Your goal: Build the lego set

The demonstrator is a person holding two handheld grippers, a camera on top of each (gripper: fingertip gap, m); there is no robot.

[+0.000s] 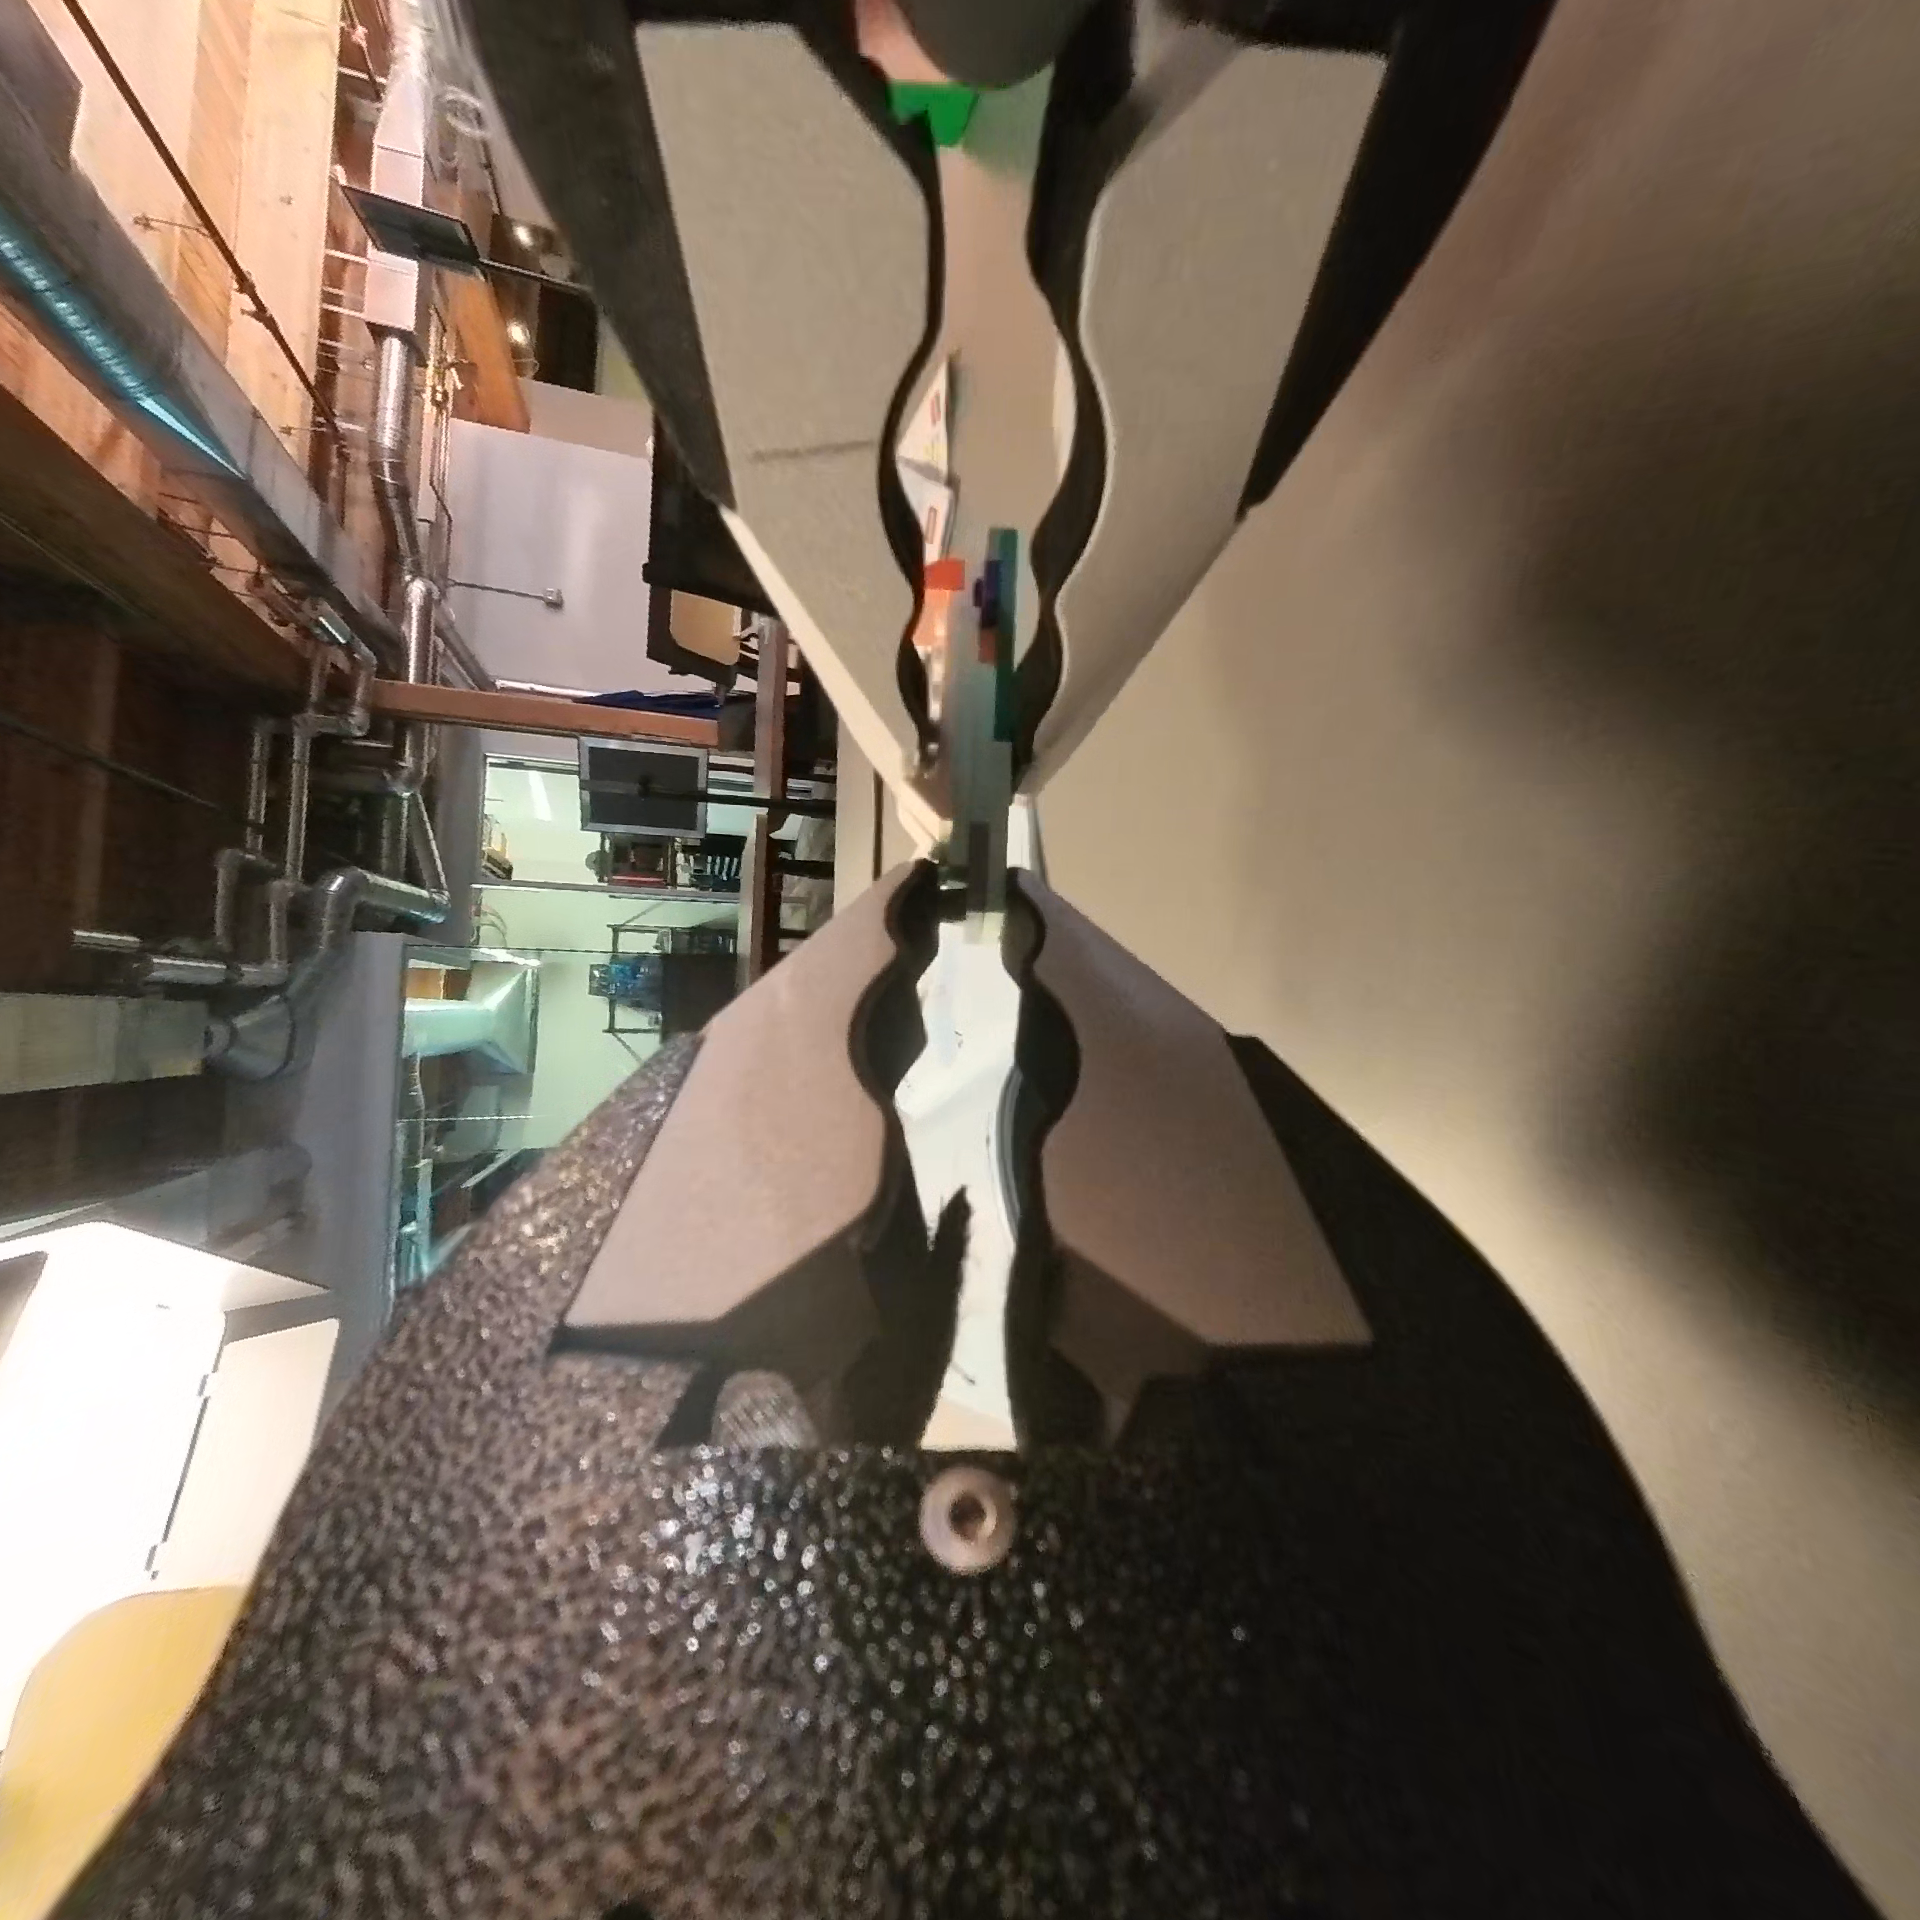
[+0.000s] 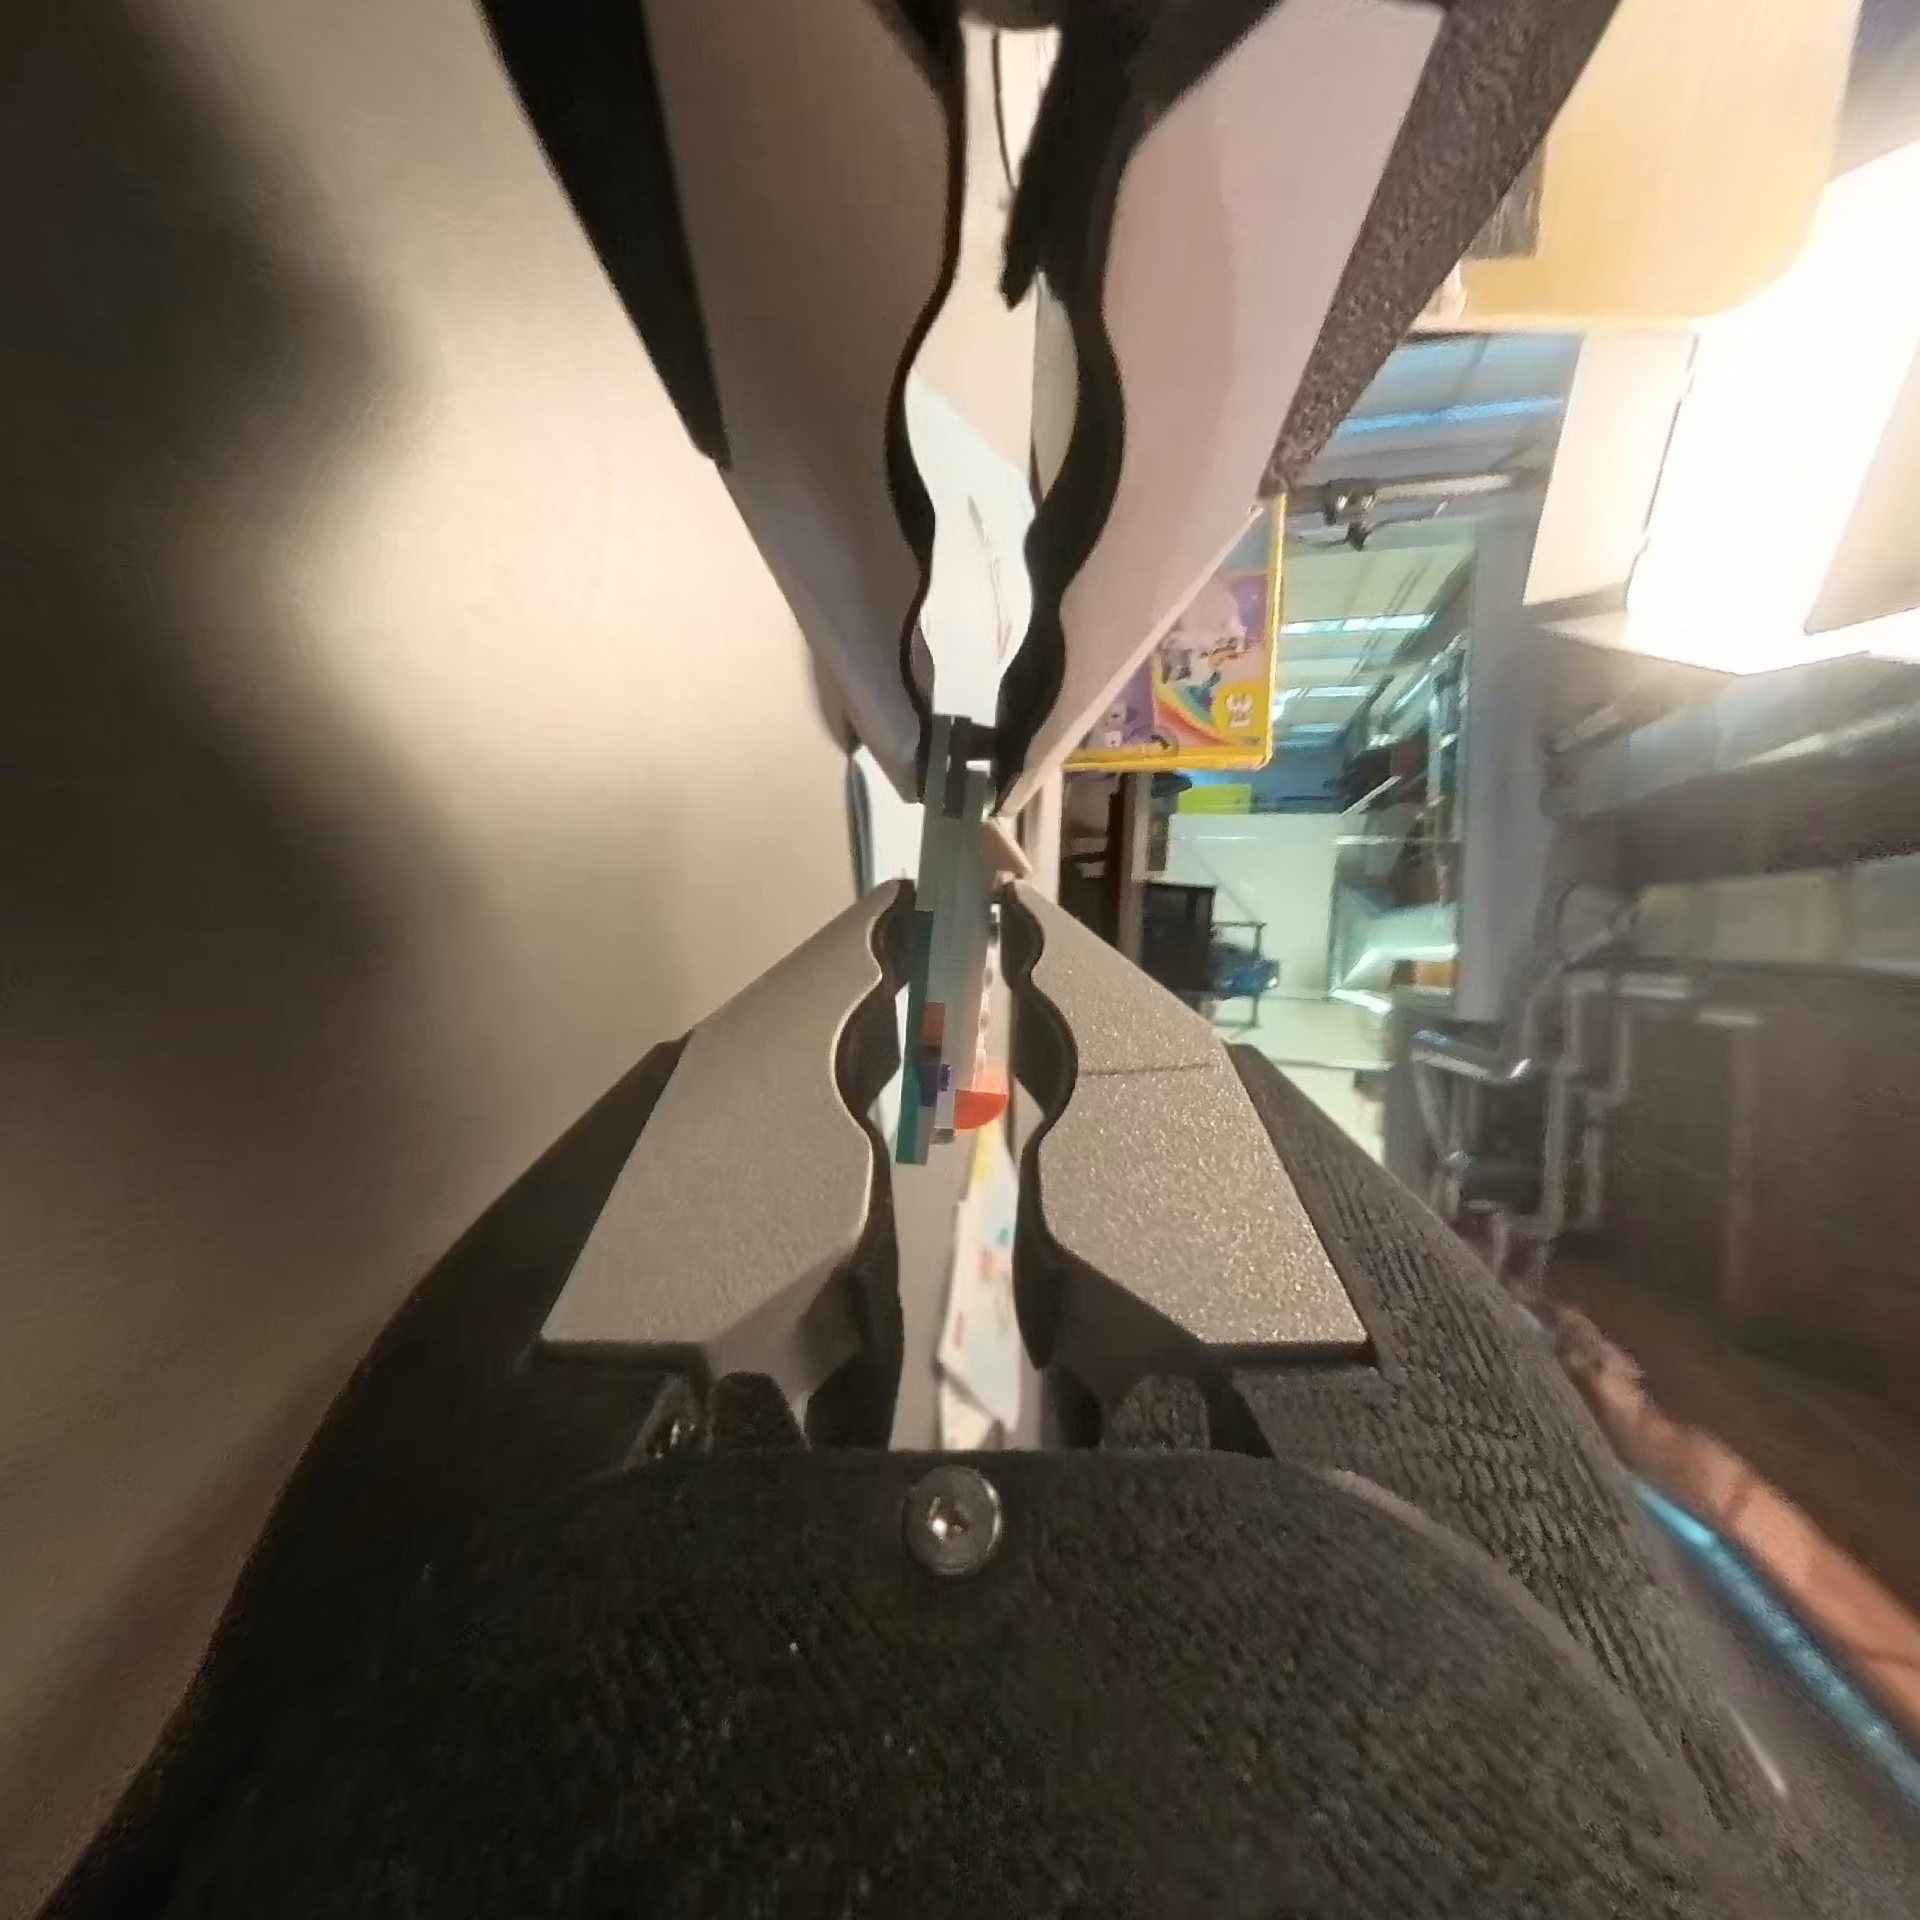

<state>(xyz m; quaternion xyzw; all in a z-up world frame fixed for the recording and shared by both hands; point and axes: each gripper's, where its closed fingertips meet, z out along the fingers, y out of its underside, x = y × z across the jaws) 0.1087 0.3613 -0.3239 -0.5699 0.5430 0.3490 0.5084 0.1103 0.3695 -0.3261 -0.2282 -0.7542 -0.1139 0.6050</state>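
Both my left fingers (image 1: 971, 883) and right fingers (image 2: 951, 904) clench 1 lego plate assembly (image 2: 940, 997); next, press it together squarely.

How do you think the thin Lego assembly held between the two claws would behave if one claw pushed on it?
The Lego assembly is a thin flat plate seen edge-on, so it probably stays stiff yet could snap apart at a seam. The small coloured pieces stuck on one end look apt to pop off. Gripped by the left claw and right claw at narrow edges, it may twist or slip.
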